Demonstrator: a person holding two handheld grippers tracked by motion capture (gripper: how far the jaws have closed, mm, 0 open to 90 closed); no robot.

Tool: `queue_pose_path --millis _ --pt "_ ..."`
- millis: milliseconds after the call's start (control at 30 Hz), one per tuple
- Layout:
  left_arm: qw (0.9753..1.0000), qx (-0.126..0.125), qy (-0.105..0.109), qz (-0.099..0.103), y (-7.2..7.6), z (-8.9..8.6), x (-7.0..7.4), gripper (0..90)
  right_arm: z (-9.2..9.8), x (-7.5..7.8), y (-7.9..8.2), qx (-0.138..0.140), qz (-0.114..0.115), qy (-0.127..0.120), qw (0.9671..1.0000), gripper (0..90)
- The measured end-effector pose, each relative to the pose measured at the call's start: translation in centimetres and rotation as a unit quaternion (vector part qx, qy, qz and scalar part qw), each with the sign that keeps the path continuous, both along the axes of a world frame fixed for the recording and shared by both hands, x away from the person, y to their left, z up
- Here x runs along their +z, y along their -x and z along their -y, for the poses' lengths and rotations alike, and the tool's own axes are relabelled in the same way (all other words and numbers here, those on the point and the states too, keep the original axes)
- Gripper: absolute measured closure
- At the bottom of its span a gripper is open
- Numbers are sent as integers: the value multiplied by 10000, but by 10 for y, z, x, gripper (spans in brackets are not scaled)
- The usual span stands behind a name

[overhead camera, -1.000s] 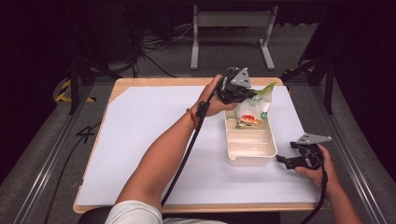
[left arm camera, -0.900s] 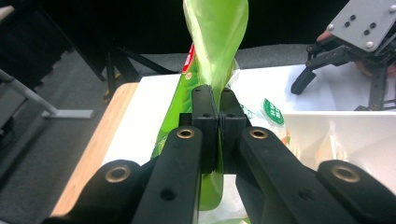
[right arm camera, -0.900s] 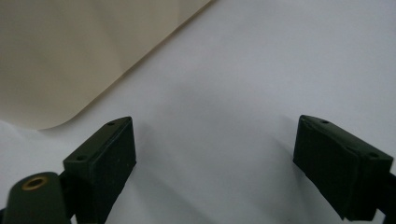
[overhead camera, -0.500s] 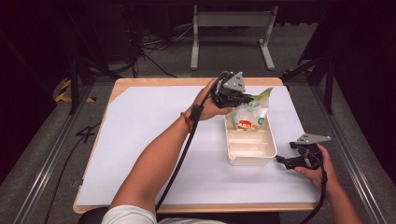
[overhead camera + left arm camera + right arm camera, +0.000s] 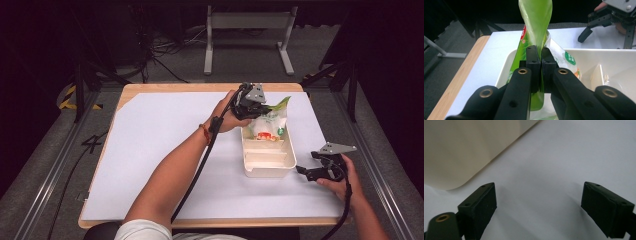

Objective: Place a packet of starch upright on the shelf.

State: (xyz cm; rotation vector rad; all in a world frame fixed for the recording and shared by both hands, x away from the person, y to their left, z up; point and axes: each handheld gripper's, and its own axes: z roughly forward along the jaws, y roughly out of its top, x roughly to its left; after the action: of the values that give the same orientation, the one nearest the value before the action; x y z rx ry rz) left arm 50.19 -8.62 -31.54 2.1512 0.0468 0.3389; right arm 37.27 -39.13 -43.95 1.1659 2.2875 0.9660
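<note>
I find the left gripper (image 5: 537,53) with jaws pinching the green top edge of the snack bag (image 5: 267,122), which sits in the far compartment of the cream tray (image 5: 270,170). The right gripper (image 5: 306,173) rests on the desk (image 5: 150,150) just beside the tray's near corner, jaws spread.

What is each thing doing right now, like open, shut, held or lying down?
Left gripper: shut on the snack bag.
Snack bag: held by its green top, lower part in the tray's far compartment.
Tray: lying flat on the table.
Right gripper: open, holding nothing.
</note>
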Motion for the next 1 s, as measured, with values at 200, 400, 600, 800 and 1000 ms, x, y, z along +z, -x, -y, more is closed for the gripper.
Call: queue_pose_path --millis 200,400,600,800,1000 --pt "9998 92 94 -123 -3 -3 -6 872 2 6 3 -34 135 -92 9999 130" --pt "9996 140 171 -193 -5 -3 -12 865 1 8 5 -19 250 -39 9997 131" --pt "9996 113 107 -225 -4 -2 -14 874 -1 7 4 8 226 25 9997 131" --pt "9995 157 109 -268 -6 -2 -15 869 -1 6 4 9 193 37 9998 131" --pt "9996 151 50 -254 -7 -2 -13 859 -2 6 3 1 202 87 9998 131"
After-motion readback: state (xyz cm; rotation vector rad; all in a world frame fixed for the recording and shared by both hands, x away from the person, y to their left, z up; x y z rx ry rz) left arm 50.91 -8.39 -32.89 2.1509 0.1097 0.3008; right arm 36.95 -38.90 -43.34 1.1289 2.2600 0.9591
